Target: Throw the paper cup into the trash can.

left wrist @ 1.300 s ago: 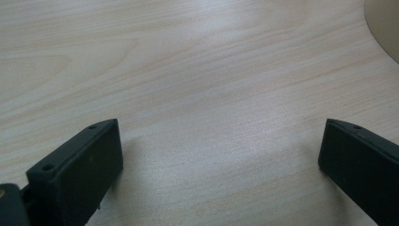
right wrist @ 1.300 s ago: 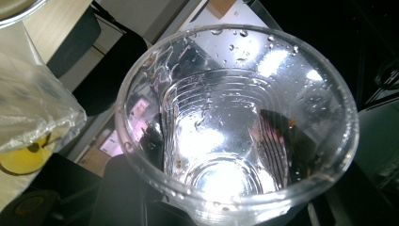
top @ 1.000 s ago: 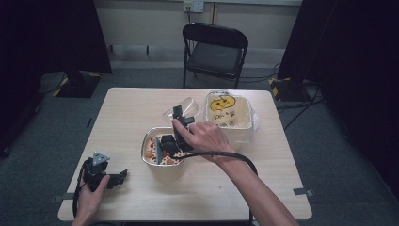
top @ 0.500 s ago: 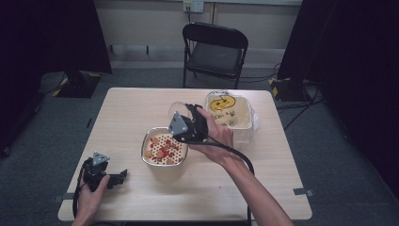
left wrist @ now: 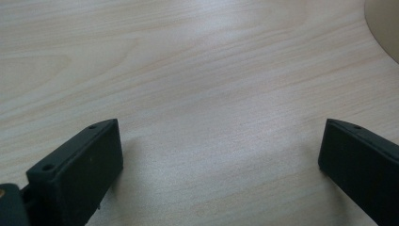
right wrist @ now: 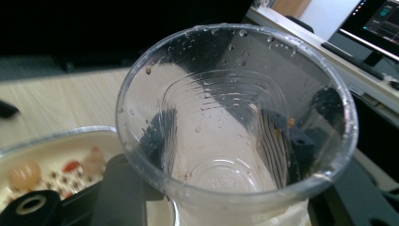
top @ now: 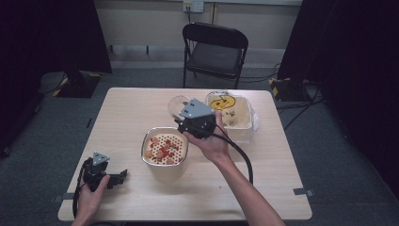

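Note:
My right gripper hangs above the table just behind a round bowl, shut on a clear plastic cup. In the right gripper view the cup is empty, tilted mouth-first toward the camera and dotted with droplets, with a black finger pressed on each side. A perforated insert in the bowl holds several red and pale food pieces. My left gripper rests near the table's front left corner, open, with only bare wood between its jaws.
A white tub with a yellow smiley lid stands right of the cup at the back. A black folding chair is beyond the wooden table. The bowl's side shows at the upper right of the left gripper view.
My right gripper has lifted from over the bowl and drawn back and right with the cup, uncovering the food in the bowl. The left gripper has stayed put.

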`<state>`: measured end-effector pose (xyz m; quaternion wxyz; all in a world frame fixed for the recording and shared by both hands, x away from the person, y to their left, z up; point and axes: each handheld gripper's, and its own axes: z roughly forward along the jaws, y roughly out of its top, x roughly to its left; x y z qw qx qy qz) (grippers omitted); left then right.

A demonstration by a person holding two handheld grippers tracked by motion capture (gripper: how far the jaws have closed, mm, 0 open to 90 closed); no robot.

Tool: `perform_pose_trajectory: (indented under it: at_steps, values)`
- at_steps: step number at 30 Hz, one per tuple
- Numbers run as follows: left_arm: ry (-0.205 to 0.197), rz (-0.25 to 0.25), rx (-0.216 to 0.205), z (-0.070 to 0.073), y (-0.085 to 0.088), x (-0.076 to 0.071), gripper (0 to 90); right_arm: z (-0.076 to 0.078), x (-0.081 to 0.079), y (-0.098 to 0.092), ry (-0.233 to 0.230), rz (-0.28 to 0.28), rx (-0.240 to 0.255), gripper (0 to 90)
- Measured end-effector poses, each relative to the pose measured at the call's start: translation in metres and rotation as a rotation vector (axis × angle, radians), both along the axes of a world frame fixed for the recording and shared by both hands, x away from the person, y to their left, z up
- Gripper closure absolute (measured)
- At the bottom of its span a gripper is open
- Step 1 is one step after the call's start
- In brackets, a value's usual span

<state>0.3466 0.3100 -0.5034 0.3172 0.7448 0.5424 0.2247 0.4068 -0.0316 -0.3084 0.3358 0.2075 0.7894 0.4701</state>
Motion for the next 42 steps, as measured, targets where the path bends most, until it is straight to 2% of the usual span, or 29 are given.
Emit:
perform_pose_trajectory:
  at_steps: [5,8,12,13,20,26,29,35,42]
  values:
    - [0.0,0.0,0.0,0.0,0.0,0.0,0.0,0.003,0.007,-0.01,0.052,0.027,0.152,48.8]
    - [0.0,0.0,0.0,0.0,0.0,0.0,0.0,0.005,0.011,-0.017,0.079,0.023,0.214,48.8]
    - [0.0,0.0,0.0,0.0,0.0,0.0,0.0,0.009,0.015,-0.027,0.073,0.004,0.241,48.6]
    - [0.0,0.0,0.0,0.0,0.0,0.0,0.0,0.01,0.015,-0.029,0.059,-0.005,0.235,48.6]
    - [0.0,0.0,0.0,0.0,0.0,0.0,0.0,0.016,0.022,-0.05,0.061,-0.049,0.264,48.6]
    - [0.0,0.0,0.0,0.0,0.0,0.0,0.0,0.017,0.024,-0.058,0.058,-0.072,0.254,48.6]
    - [0.0,0.0,0.0,0.0,0.0,0.0,0.0,0.016,0.026,-0.06,0.065,-0.094,0.236,48.5]
    - [0.0,0.0,0.0,0.0,0.0,0.0,0.0,0.015,0.04,-0.085,0.099,-0.176,0.258,48.4]
    - [0.0,0.0,0.0,0.0,0.0,0.0,0.0,0.005,0.057,-0.118,0.156,-0.269,0.3,47.1]
